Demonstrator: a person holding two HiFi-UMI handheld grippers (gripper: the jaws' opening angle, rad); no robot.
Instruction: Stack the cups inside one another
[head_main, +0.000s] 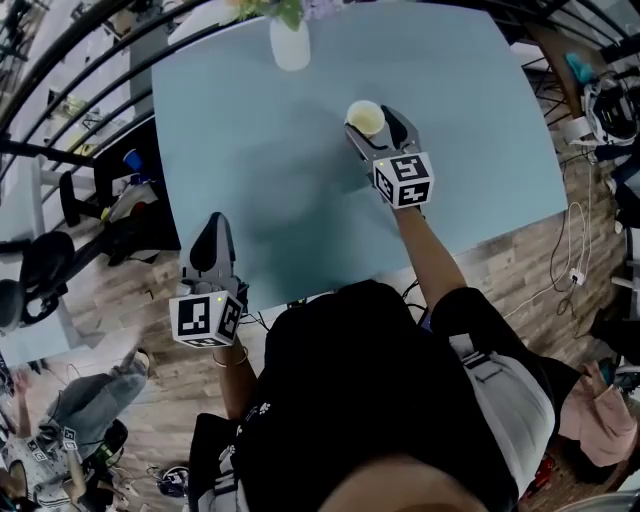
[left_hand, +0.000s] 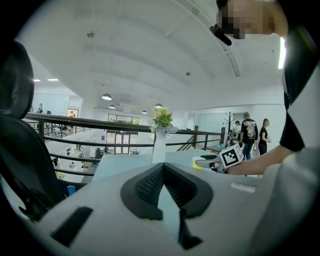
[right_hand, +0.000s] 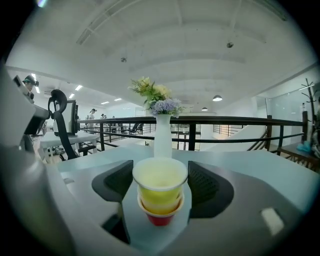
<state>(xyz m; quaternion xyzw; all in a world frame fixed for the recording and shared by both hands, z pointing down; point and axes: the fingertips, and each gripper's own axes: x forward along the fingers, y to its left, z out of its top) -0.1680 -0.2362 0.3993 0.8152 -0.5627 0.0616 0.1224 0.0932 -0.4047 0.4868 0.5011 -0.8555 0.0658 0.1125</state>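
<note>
Cup stack (right_hand: 159, 195), yellow nested in red, stands on the tabletop (head_main: 300, 190) between my right gripper's (head_main: 375, 122) wide-apart jaws. My left gripper (head_main: 213, 228) is closed, empty, well apart.

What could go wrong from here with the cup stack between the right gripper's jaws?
1. The right gripper's jaws sit very close to the rim of the cup stack; I cannot tell whether they touch it. A skewed pull-back could drag or tip the stack.
2. The vase stands right behind the stack on the table; a push forward might knock it over.
3. The top yellow cup rides high and may not be fully seated.
</note>
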